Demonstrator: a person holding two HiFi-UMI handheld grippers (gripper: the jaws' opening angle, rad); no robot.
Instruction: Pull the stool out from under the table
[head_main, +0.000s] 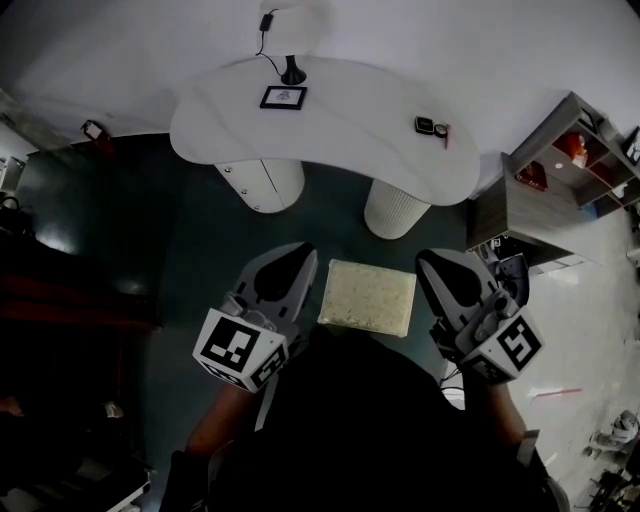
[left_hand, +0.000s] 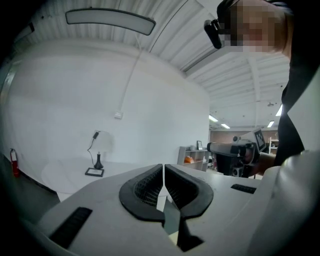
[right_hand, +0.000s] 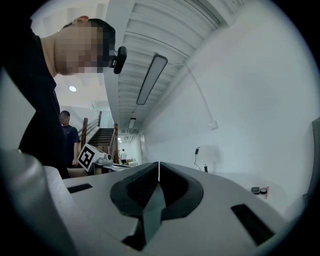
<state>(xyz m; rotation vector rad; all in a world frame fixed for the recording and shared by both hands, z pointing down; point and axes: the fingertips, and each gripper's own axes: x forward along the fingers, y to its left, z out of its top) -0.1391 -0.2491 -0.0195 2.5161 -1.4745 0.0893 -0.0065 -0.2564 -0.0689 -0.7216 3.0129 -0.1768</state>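
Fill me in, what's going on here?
A person holds a gripper in each hand, standing over a cream-topped stool, which is on the dark floor in front of the white table, not under it. The left gripper and right gripper flank the stool, both shut and empty.

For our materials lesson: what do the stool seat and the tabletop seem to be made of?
Stool seat: probably cream fabric, perhaps bouclé; its surface looks nubbly and matte. Tabletop: smooth white, hard-looking; laminate, stone or painted wood, I cannot tell.
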